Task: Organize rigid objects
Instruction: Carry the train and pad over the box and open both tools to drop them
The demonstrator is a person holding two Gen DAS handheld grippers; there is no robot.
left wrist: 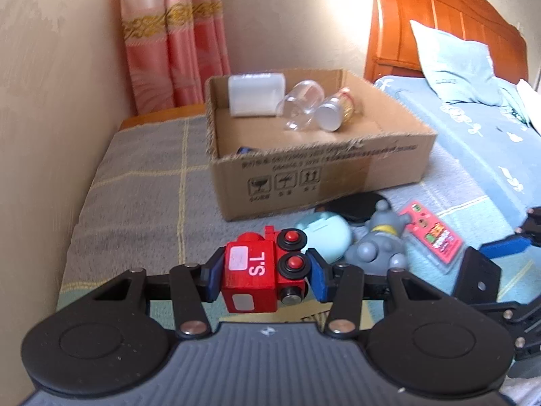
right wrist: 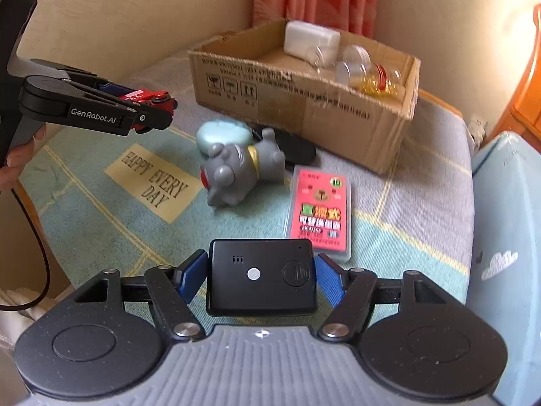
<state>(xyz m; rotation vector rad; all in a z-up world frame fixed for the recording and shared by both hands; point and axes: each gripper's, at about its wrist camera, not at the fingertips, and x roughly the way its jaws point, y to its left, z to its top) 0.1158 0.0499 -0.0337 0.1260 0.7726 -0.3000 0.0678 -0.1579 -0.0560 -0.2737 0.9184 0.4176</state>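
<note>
My left gripper [left wrist: 263,275] is shut on a red wooden toy train [left wrist: 262,272] and holds it above the bed, short of the cardboard box [left wrist: 338,172]. It also shows in the right wrist view [right wrist: 159,106], up at the left. My right gripper [right wrist: 262,275] is shut on a black rectangular device [right wrist: 262,277], low over the blanket. The box [right wrist: 304,101] holds a white container [left wrist: 255,94], a clear jar [left wrist: 299,103] and a jar with gold contents [left wrist: 336,110]. On the blanket lie a grey toy figure [right wrist: 236,169], a pale blue case [right wrist: 219,133] and a pink card pack [right wrist: 321,213].
A flat black object [right wrist: 297,147] lies against the box front. The wall runs along the left, with a pink curtain [left wrist: 169,34] behind the box. A wooden headboard [left wrist: 439,17] and a blue pillow [left wrist: 453,64] are at the right.
</note>
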